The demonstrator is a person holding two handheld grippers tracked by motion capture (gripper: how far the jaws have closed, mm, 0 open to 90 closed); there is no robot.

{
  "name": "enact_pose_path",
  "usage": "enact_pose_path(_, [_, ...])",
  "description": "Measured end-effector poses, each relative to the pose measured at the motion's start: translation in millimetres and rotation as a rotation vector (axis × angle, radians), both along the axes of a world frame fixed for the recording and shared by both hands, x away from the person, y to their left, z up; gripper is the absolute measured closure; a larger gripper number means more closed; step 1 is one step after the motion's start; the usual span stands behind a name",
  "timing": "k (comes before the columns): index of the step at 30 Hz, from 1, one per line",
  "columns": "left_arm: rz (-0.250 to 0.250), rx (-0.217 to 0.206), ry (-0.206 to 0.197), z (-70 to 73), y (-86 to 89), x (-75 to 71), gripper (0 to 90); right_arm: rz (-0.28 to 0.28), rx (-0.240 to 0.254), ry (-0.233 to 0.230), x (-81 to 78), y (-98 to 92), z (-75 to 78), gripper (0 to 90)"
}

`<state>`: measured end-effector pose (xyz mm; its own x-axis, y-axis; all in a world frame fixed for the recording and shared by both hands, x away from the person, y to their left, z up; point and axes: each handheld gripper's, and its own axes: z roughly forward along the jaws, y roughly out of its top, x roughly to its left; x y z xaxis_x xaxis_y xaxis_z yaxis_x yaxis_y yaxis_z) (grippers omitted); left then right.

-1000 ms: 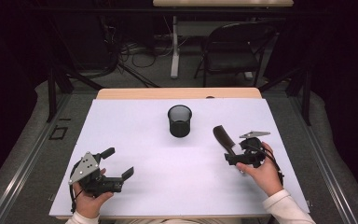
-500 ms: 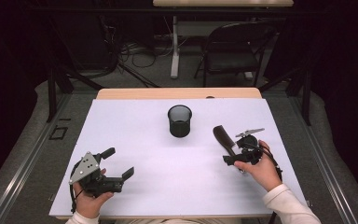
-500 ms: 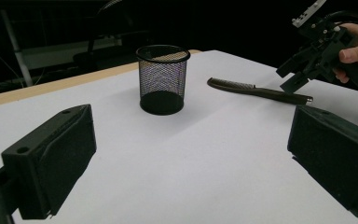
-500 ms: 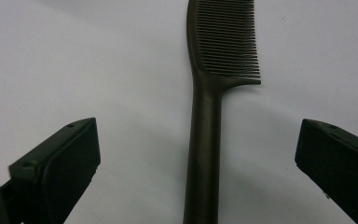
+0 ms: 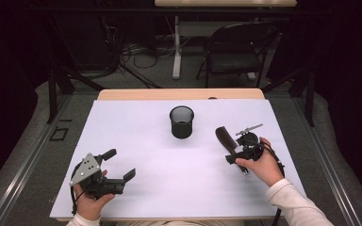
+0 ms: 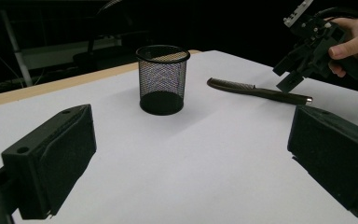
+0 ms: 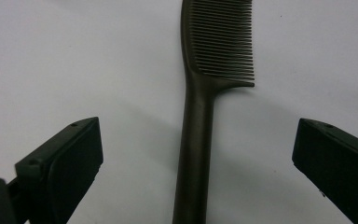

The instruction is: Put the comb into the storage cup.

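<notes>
While the work looks to be picking up the comb, these lines describe the scene.

Thing in hand: a dark brown plastic comb with a long narrow handle (image 7: 196,154) lies flat on the white table sheet (image 5: 169,174), right of the black wire-mesh cup (image 5: 182,122) and apart from it.
Right gripper (image 5: 240,151): jaws spread wide, holding nothing; in the right gripper view they straddle the handle, which runs up between them, teeth at the far end.
Left gripper (image 5: 118,165): jaws also spread and empty, resting near the table's front left, well apart from the comb.
Handling: probably light and stiff; the smooth handle may slip, and the fine teeth could bend.
Where to grip: across the handle just below the teeth, jaws squeezing its two sides.
Risk: lying so low, it may skid along the sheet if the jaws close too high.
</notes>
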<state>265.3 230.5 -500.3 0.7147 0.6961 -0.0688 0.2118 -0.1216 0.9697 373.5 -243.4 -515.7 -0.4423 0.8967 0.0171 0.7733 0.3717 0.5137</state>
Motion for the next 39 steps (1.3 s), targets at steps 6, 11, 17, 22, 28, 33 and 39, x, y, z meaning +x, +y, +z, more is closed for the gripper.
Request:
enact_pose_path(6, [-0.002,0.000,0.001,-0.1,-0.1,0.0,1.0,-0.017,-0.022,0.034,8.3,-2.2,5.3,4.0])
enact_pose_path(11, [-0.002,0.004,0.004,0.0,0.0,0.2,1.0,-0.020,-0.046,0.068,15.3,-3.1,6.5,14.3])
enact_pose_path(17, [-0.003,0.002,0.003,-0.1,0.0,0.2,1.0,-0.014,-0.072,0.117,21.3,1.5,8.1,14.5])
enact_pose_path(22, [-0.002,0.000,0.004,-0.1,0.2,0.2,1.0,0.000,-0.090,0.144,25.4,4.5,7.6,17.3])
enact_pose_path(28, [-0.003,0.001,0.006,-0.2,0.1,0.4,1.0,0.011,-0.061,0.137,28.3,5.1,6.0,30.1])
enact_pose_path(33, [-0.004,0.001,0.006,-0.2,0.1,0.3,1.0,0.017,-0.066,0.158,29.3,6.1,6.1,39.1])
enact_pose_path(39, [-0.005,0.003,0.006,-0.3,0.1,0.3,1.0,0.010,-0.066,0.169,30.1,7.1,5.7,38.8])
